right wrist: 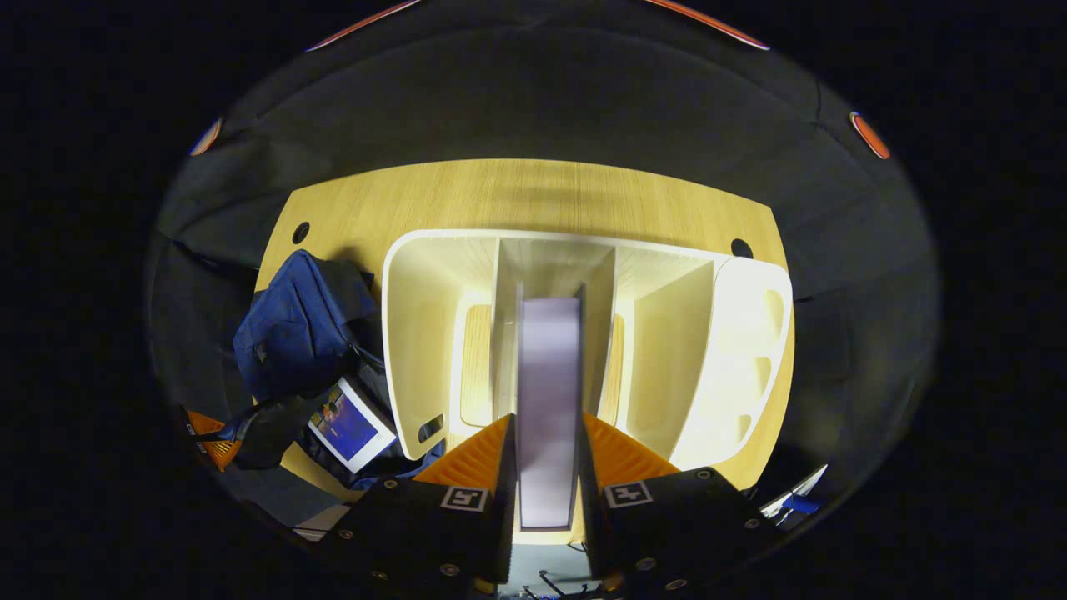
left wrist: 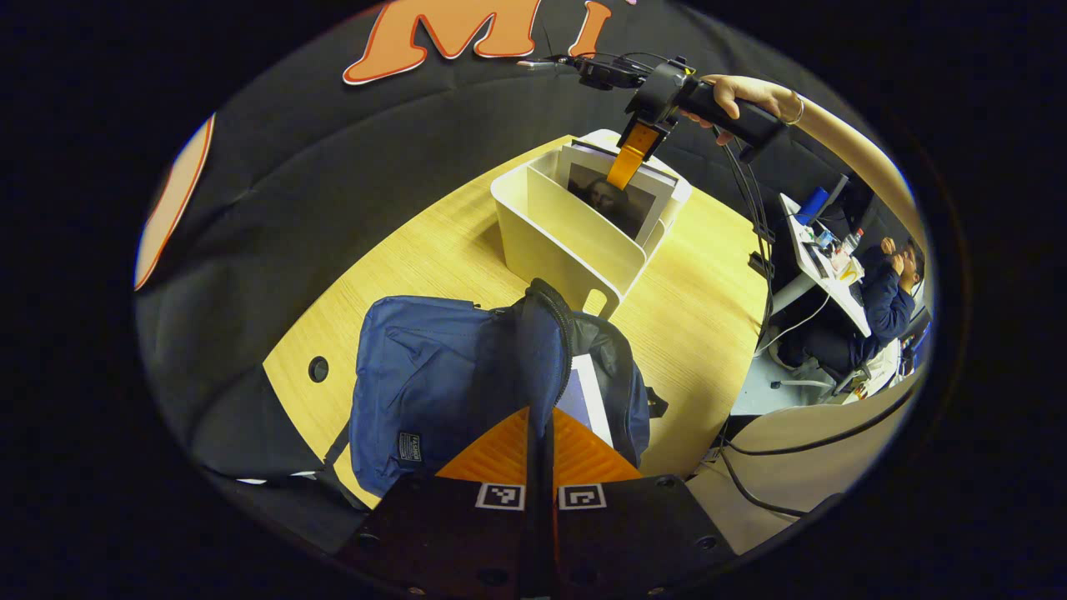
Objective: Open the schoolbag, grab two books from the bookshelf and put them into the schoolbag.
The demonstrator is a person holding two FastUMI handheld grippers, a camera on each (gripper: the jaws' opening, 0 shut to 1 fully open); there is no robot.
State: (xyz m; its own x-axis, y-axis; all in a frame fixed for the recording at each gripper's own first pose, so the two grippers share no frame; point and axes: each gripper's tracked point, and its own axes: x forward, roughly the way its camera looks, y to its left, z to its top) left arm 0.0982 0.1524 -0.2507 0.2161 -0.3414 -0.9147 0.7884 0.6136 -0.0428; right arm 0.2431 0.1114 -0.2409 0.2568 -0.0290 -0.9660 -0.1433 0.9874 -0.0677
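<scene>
The blue schoolbag (left wrist: 433,375) lies on the wooden table with its zip open, and a white-edged book (left wrist: 588,387) sits inside. My left gripper (left wrist: 540,450) is shut on the dark edge of the bag's opening, holding it up. The white bookshelf (left wrist: 558,242) stands behind the bag with a book (left wrist: 625,204) upright in it. A hand holds my right gripper (left wrist: 631,158) over that book. In the right gripper view, the right gripper (right wrist: 548,421) is shut on the upright book (right wrist: 548,375) in the middle slot of the bookshelf (right wrist: 417,333). The schoolbag (right wrist: 292,325) and its book (right wrist: 350,421) lie to the left.
The wooden table (left wrist: 417,250) has a cable hole (left wrist: 318,368) near its left edge. Beyond the table's right edge, cables (left wrist: 754,208) hang down, and a seated person (left wrist: 884,300) works at a cluttered desk (left wrist: 821,250).
</scene>
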